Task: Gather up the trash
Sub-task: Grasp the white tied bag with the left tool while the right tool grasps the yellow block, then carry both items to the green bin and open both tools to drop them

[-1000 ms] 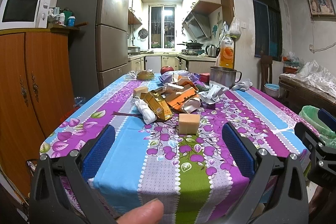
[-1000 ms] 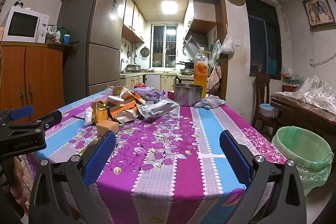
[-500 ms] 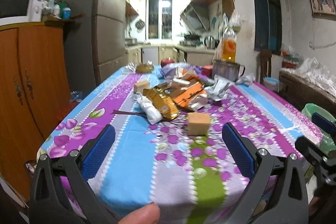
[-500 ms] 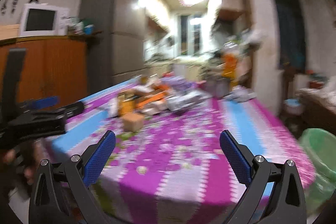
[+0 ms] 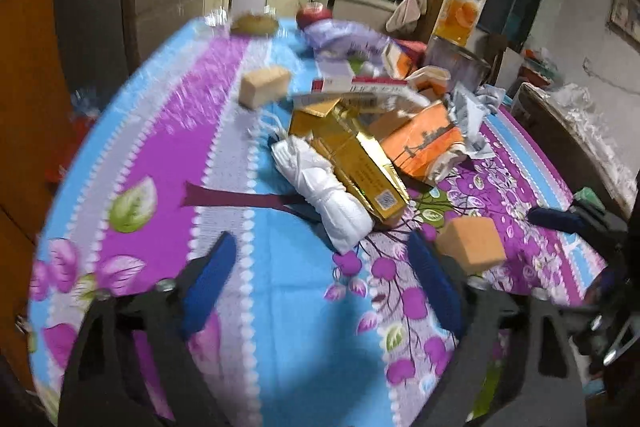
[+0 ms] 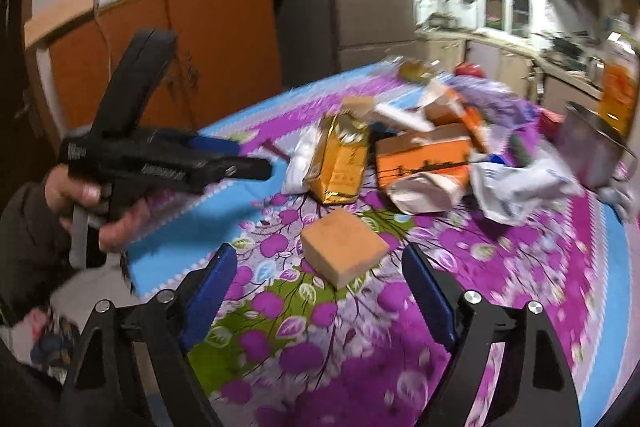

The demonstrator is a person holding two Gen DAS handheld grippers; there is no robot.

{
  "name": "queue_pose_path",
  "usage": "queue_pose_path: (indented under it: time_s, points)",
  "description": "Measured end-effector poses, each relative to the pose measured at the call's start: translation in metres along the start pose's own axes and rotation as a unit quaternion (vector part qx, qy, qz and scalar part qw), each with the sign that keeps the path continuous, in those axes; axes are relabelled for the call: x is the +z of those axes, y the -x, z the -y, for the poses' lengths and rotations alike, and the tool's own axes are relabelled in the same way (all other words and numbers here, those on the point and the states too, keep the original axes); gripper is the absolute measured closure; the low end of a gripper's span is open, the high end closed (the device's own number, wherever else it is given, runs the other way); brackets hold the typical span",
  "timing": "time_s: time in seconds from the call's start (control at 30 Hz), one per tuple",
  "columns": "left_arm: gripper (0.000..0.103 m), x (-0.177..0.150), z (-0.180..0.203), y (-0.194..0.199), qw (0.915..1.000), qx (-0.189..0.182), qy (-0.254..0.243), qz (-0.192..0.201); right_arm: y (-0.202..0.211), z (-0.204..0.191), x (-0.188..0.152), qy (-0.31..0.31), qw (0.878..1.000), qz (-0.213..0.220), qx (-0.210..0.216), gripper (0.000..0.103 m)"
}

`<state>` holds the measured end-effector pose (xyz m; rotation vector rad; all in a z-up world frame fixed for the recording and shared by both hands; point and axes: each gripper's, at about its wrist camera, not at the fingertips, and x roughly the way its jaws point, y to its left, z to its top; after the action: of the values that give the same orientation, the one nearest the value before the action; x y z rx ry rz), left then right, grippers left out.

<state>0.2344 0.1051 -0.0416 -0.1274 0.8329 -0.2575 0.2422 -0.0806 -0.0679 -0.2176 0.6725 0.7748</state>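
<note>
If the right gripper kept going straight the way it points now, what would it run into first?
Most likely the tan sponge-like block, which lies on the floral tablecloth just ahead of the right gripper, roughly centred between its open, empty jaws, which have just been closing. Motion blur leaves depth uncertain; the packaging pile lies further on.

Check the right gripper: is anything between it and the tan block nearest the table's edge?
Nothing visible. The right gripper has bare tablecloth before it, and the tan block lies just beyond its open fingers, apart from the trash pile behind. The left gripper is off to the side.
</note>
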Motion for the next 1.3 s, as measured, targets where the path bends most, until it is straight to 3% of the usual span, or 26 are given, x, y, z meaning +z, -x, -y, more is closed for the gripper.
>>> queue_pose_path:
  time_s: [0.17, 0.3, 0.53, 0.6, 0.83, 0.87, 1.1, 1.3]
  points:
    - [0.05, 0.012, -0.01, -0.028, 0.9985, -0.023, 0.036, -0.035, -0.036, 0.008, 0.012, 0.021, 0.999, -0.034, 0.005, 0.028]
    - [0.052, 0.019, -0.01, -0.036, 0.9978, -0.033, 0.043, -0.039, -0.037, 0.017, 0.011, 0.009, 0.999, -0.03, 0.01, 0.037]
    - [0.052, 0.025, -0.004, -0.043, 0.9977, -0.021, 0.054, -0.035, -0.039, 0.023, 0.013, 0.006, 0.999, -0.033, 0.012, 0.038]
    - [0.063, 0.025, -0.002, -0.044, 0.9978, -0.015, 0.053, -0.036, -0.041, 0.023, 0.015, 0.006, 0.999, -0.037, 0.011, 0.038]
    - [0.073, 0.013, 0.003, -0.032, 0.9987, 0.0, 0.045, -0.025, -0.043, 0.024, 0.012, -0.001, 0.999, -0.048, 0.001, 0.049]
    - [0.082, 0.011, 0.004, -0.029, 0.9988, 0.002, 0.044, -0.021, -0.04, 0.023, 0.01, -0.003, 0.999, -0.044, 0.002, 0.05]
    - [0.082, 0.005, 0.01, -0.001, 0.9987, 0.028, 0.037, 0.022, -0.009, 0.012, 0.004, -0.026, 0.999, 0.013, -0.03, 0.053]
    - [0.082, 0.001, 0.04, 0.028, 0.9963, 0.05, 0.004, 0.07, 0.038, 0.009, -0.005, -0.063, 0.99, 0.078, -0.103, 0.053]
